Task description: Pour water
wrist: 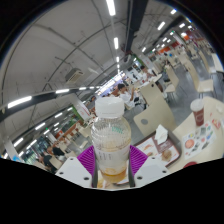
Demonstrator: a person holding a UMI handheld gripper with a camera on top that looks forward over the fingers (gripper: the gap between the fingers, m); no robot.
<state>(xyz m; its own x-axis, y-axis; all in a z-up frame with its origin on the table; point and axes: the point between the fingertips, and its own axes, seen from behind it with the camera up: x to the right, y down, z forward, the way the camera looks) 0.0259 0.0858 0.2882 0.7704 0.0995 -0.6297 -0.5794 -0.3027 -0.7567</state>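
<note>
Beyond the tongs spreads a canteen hall of tables (155,98) and seated people, all tilted. To the right of the tongs, a table bears a tray (160,148) and a brown cup (197,108). The tongs (110,160) hold a clear white-capped bottle (110,140), both purple pads (88,160) pressing it; little liquid remains at its bottom.

Long ceiling strip lights (70,90) lit the hall evenly and fairly brightly, glaring white above the gripper (110,172). Light passed through the clear bottle (110,140) between the fingers. Straight lines bowed strongly outward; distant tables (160,100) looked soft.
</note>
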